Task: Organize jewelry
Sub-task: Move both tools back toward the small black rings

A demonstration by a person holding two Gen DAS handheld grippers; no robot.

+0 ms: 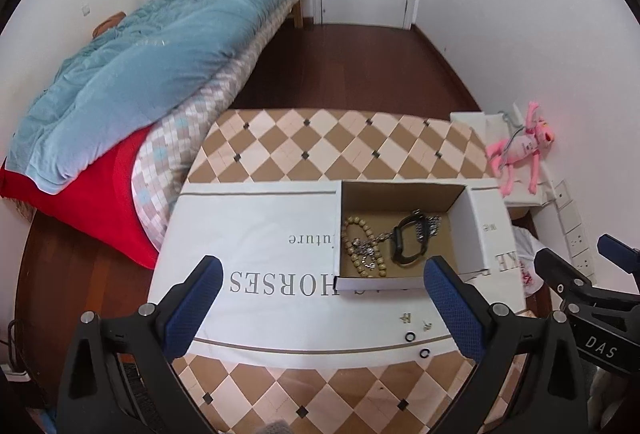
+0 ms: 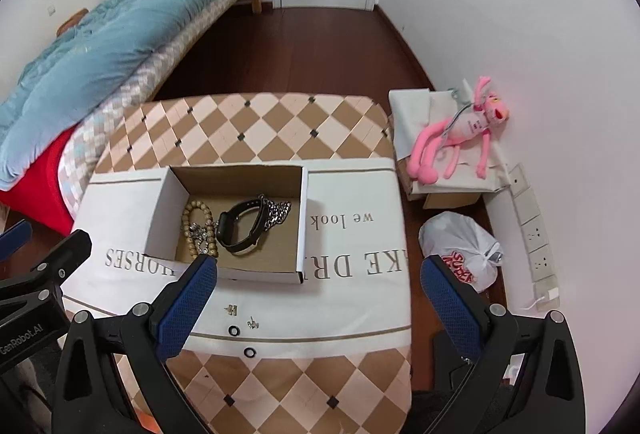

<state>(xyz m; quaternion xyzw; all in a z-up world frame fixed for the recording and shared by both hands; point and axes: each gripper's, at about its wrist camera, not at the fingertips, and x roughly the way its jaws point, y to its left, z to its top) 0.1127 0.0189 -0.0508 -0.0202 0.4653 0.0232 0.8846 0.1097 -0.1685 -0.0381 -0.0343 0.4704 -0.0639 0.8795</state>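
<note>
An open cardboard box [image 1: 476, 218] [image 2: 162, 210] sits on a white printed cloth [image 1: 256, 234] [image 2: 352, 234]. Inside lie a wooden bead bracelet [image 1: 362, 250] [image 2: 196, 222], a black watch band [image 1: 408, 242] [image 2: 240, 230] and a silver chain [image 1: 430, 226] [image 2: 278, 214]. Two black rings [image 1: 411, 336] [image 1: 425, 353] [image 2: 234, 331] [image 2: 250, 352] and two small silver earrings [image 1: 405, 318] [image 2: 232, 309] [image 2: 253, 323] lie on the cloth in front of the box. My left gripper [image 1: 322, 308] is open and empty above the cloth. My right gripper [image 2: 320, 304] is open and empty over the box's front right.
The checkered table [image 1: 320, 138] [image 2: 256, 126] stands beside a bed with a blue quilt [image 1: 140, 74] [image 2: 100, 46]. A pink plush toy [image 1: 520, 146] [image 2: 460, 138] lies on a low box at the right wall. A white plastic bag [image 2: 464, 250] sits on the floor.
</note>
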